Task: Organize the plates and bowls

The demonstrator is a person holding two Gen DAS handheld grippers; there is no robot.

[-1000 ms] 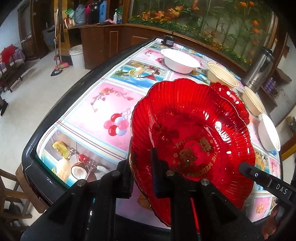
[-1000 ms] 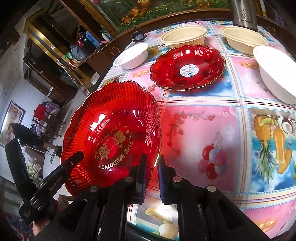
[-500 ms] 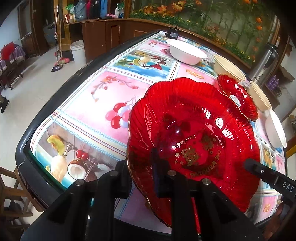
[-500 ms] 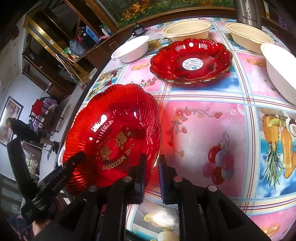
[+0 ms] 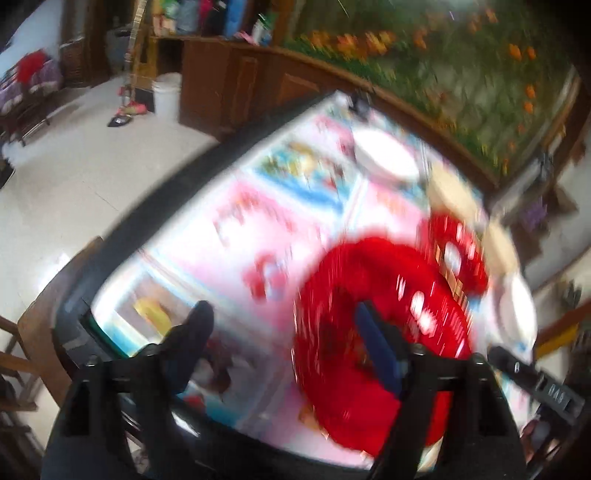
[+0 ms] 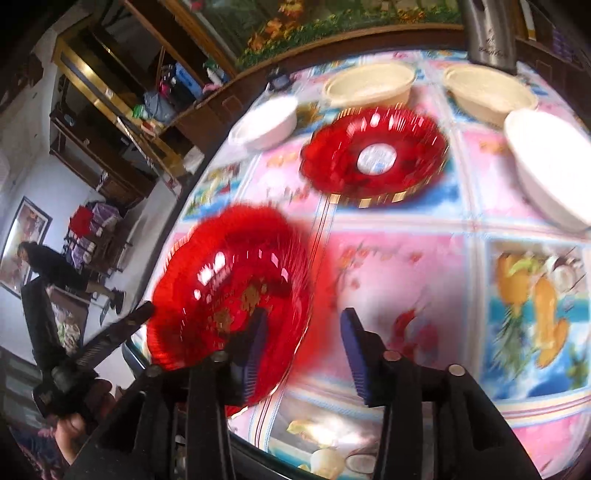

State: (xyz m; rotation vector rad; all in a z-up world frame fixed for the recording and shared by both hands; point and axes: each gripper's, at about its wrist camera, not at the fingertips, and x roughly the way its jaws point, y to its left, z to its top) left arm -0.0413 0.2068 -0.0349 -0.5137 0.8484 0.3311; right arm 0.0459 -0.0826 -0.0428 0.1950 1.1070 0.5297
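Observation:
A large red scalloped plate with gold lettering [image 5: 391,295] [image 6: 229,284] sits at the near corner of the table, blurred. My left gripper [image 5: 284,332] is opening: its jaws stand wide, the plate's left rim lies between them, and no pad presses on it. The right gripper [image 6: 304,345] is opening too, with the plate's right rim between its blue pads [image 6: 354,350], free of both. A smaller red plate with a white sticker [image 6: 373,155] [image 5: 458,254] lies further back.
White bowls [image 6: 264,123] [image 6: 550,162] and cream bowls [image 6: 369,83] [image 6: 487,92] ring the smaller red plate. A steel flask [image 6: 487,33] stands at the back. The table's dark edge [image 5: 147,221] runs on the left, a wooden chair [image 5: 37,332] beside it. A person [image 6: 55,266] stands far off.
Both grippers were shut on opposite rims of the large red plate; now both have opened and let go. Both views have pulled up and back slightly and are blurred.

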